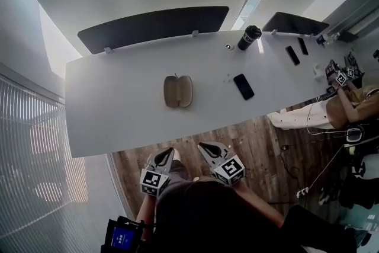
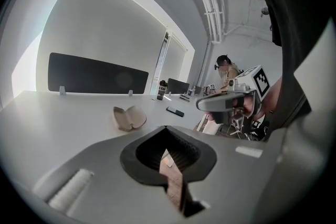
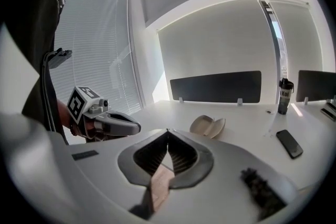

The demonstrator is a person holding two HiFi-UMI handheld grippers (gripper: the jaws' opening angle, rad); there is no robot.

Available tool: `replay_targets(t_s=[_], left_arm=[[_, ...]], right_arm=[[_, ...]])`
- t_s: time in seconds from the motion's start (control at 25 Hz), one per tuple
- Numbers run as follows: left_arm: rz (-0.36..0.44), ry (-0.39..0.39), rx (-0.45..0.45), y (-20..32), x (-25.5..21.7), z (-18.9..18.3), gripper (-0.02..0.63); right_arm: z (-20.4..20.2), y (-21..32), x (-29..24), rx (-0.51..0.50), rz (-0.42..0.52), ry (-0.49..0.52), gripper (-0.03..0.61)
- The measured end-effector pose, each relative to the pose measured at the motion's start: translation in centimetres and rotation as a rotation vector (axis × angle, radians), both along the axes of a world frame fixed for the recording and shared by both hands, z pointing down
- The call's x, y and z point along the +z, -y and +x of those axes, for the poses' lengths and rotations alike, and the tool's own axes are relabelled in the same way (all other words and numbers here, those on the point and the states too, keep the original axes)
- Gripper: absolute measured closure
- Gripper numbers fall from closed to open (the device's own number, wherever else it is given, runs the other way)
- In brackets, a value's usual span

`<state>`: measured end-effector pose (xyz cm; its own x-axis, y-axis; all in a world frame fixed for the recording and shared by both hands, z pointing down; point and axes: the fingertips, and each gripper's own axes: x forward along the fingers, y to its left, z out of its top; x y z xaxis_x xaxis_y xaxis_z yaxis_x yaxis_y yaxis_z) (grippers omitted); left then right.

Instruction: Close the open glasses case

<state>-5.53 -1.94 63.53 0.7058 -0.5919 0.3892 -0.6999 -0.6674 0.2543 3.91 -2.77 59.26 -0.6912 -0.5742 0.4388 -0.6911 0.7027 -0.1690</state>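
Out on the white tabletop (image 1: 106, 109), the glasses case (image 1: 177, 91) lies wide open, untouched. Haven't started, I reckon: left hand-held gripper (image 1: 165, 155) and right hand-held gripper (image 1: 207, 149) hover off the near edge, jaws together, empty. Next up, reach in and fold one half over. Phone (image 1: 243, 86) and bottle (image 1: 249, 37) sit further right, window blinds (image 1: 35, 145) at left.

Left gripper (image 1: 167, 155) and right gripper (image 1: 205, 148) held low in front of the torso, side by side, slightly apart, both pointed forward. Jaws of each closed tip to tip, nothing gripped. Left cube (image 1: 153, 181) and right cube (image 1: 231, 170) turned upward. Right forearm (image 1: 256, 199) angled back to the body.
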Motion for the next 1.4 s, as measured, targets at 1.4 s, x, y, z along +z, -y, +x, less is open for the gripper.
replay_targets(t_s=[1.4], left_arm=[[-0.244, 0.092, -0.124, 20.5, 7.4, 1.7, 0.607]], right_arm=[[7.4, 22.0, 6.7, -0.002, -0.162, 0.125, 0.571]])
